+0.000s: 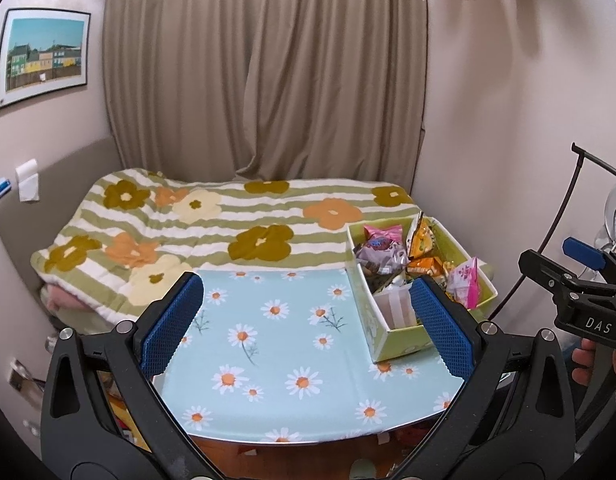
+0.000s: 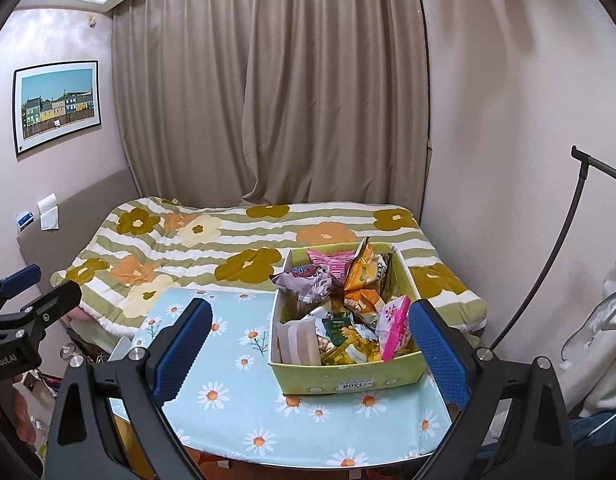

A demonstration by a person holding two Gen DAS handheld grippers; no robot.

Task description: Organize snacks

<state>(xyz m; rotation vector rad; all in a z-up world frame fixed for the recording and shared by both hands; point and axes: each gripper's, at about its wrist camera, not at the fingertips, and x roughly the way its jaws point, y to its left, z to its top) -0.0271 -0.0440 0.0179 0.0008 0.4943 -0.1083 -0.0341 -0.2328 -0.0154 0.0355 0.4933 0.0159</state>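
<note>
The snacks (image 2: 340, 312) lie heaped in an open green box (image 2: 348, 378) at the far right part of the desk (image 2: 228, 400), which is covered in a pale blue daisy cloth; a pink packet (image 2: 394, 326) leans against the box's right wall, a purple bag (image 2: 304, 282) and orange packets (image 2: 362, 276) sit higher toward the back, and a striped pouch (image 2: 298, 344) stands in the near left corner; the rest of the desk is bare cloth.

The risk, as I judge it, is in the pile itself: the packets are loose, crinkly and overlapping, so a pinch on one could drag a neighbour over the low wall, or the light box could slide or tip toward the desk's edge on the smooth cloth if a packet is pulled sideways; the tall orange packets look easiest to topple.

The right tool (image 2: 308, 344) is spread wide and empty, hanging above the near edge with the box framed between its blue pads, not touching it; the left tool (image 1: 308, 320) is likewise released and empty, over the bare cloth with the box just beside its right pad.

Beyond the desk lies a bed (image 2: 248, 240) with a flowered quilt, then a curtain (image 2: 268, 100).
</note>
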